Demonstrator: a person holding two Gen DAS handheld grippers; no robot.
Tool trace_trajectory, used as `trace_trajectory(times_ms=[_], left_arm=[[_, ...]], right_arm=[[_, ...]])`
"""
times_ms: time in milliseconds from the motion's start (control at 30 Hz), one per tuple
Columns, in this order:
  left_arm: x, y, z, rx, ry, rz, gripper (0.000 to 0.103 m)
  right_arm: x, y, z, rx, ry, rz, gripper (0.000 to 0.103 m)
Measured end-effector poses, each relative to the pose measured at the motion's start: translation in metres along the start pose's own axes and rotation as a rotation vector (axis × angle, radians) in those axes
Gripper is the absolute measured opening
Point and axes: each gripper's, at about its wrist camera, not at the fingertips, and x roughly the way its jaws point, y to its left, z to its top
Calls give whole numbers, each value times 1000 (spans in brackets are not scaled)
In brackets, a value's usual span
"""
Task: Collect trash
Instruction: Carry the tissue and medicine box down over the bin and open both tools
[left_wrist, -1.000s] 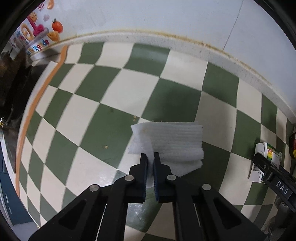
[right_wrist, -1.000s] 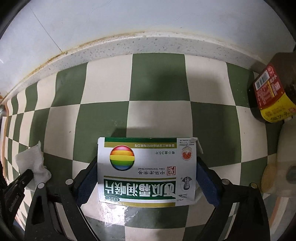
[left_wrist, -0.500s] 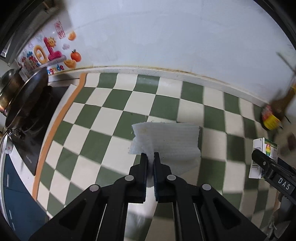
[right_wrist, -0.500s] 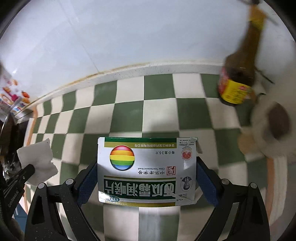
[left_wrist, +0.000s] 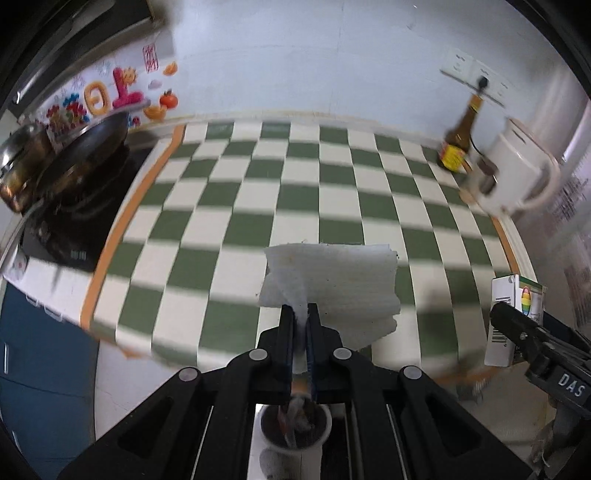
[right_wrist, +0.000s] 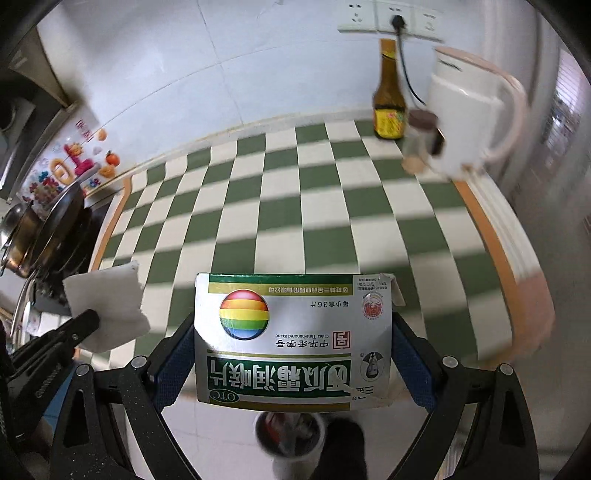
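Both grippers have risen since a second ago: the checkered counter (left_wrist: 332, 192) now lies far below and much more of it shows. The left gripper (left_wrist: 301, 314) has its fingers pinched narrow on a folded white paper towel (left_wrist: 332, 280), held in the air. The right gripper (right_wrist: 293, 354) clamps a flat silver and green medicine box (right_wrist: 295, 339) between wide-set fingers, with a rainbow ball logo and its lettering upside down. The left view alone shows the box edge-on; the right view alone shows a wall socket (right_wrist: 388, 18) above the brown bottle (right_wrist: 388, 107) and white kettle (right_wrist: 469, 114). A small bin (right_wrist: 290, 437) with scraps sits below both grippers.
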Motion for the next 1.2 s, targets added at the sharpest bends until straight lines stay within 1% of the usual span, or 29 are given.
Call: trace_trajectory(times_ms=[100, 200, 267, 333, 367, 467, 500, 567, 633, 667, 700, 733, 767, 833, 867, 900, 1033, 1100, 1200], left_arm=[[-2, 6, -41, 23, 48, -8, 3], [10, 12, -77, 21, 117, -15, 3], [29, 15, -102, 23, 178, -16, 3], [56, 18, -127, 16, 256, -37, 4], [76, 19, -143, 11, 303, -43, 4], [131, 21, -180, 6, 414, -52, 4], [151, 23, -192, 0, 443, -47, 4], [203, 25, -220, -15, 515, -65, 4], [243, 28, -242, -28, 558, -52, 4], [271, 29, -255, -35, 588, -68, 4], [290, 30, -265, -41, 606, -69, 4], [319, 31, -279, -48, 631, -65, 4], [340, 31, -288, -53, 648, -81, 4], [372, 31, -302, -57, 667, -87, 4], [391, 29, -311, -52, 679, -97, 4], [410, 28, -320, -47, 690, -99, 4], [457, 26, -347, -23, 724, -75, 5], [469, 30, -355, -28, 735, -69, 6], [478, 34, -360, -37, 731, -67, 8]], right_arm=[[-23, -2, -52, 23, 18, -3, 97], [-26, -8, -100, 53, 74, 9, 97], [-21, -12, -127, 60, 111, 13, 97], [-4, -18, -164, 68, 171, 16, 97], [7, -21, -179, 73, 201, 18, 97], [50, -32, -219, 81, 289, 18, 97], [74, -38, -240, 84, 329, 16, 97], [110, -47, -267, 85, 379, 24, 97], [162, -58, -302, 79, 434, 33, 97], [178, -61, -312, 76, 447, 40, 97], [207, -65, -331, 67, 468, 42, 97], [227, -68, -342, 58, 480, 50, 97], [247, -70, -354, 51, 491, 57, 97], [299, -75, -383, 35, 533, 69, 97], [314, -75, -391, 32, 542, 74, 97], [340, -77, -406, 20, 557, 78, 97], [407, -79, -448, 7, 612, 95, 97], [429, -77, -462, -6, 627, 97, 97], [453, -75, -475, -20, 648, 106, 97]])
